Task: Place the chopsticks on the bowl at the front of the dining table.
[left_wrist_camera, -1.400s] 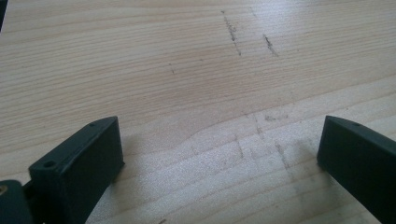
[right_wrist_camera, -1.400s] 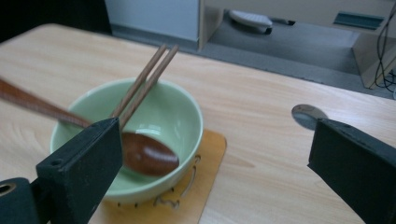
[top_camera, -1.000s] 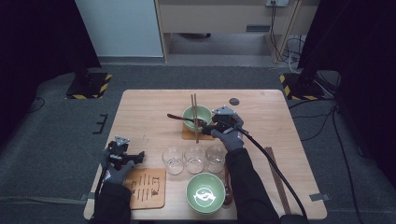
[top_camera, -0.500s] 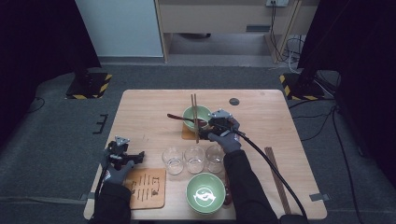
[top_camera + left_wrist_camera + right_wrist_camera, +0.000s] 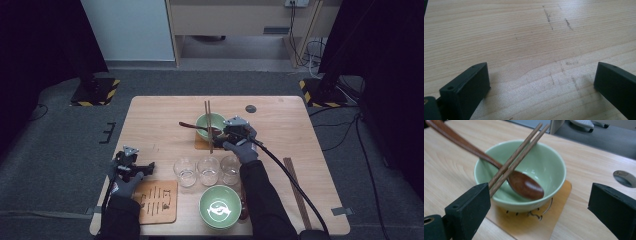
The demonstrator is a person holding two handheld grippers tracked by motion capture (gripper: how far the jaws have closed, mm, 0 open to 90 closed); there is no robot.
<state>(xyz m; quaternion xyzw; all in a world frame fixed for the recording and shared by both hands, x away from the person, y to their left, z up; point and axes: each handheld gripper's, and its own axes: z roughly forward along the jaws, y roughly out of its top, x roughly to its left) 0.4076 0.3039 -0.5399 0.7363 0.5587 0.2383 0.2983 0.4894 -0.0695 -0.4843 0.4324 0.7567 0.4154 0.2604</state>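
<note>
Lighting even and overhead on the pale counter (image 5: 160, 125), surroundings falling to deep shadow at both sides; soft glare on the wooden spoon (image 5: 525, 185) and the green bowl (image 5: 549, 167) rim; near claw jaws blurred, soft shadows under them, high view low in detail.

Room, seen from above. Floor (image 5: 60, 125): grey carpet throughout. Table (image 5: 300, 150): light wood, rectangular, central, with a round metal grommet (image 5: 250, 108) near its 1 o'clock edge. At 12 o'clock: pale wooden cabinet (image 5: 235, 20) with an open recess beneath; a white panel (image 5: 127, 30) at 11 o'clock. Black stand bases with yellow-black hazard tape at 10 o'clock (image 5: 95, 91) and 2 o'clock (image 5: 325, 92). Dark curtains (image 5: 385, 60) on both flanks. Loose cables (image 5: 312, 47) at 1 o'clock. Lighting even, dim at the sides.
</note>
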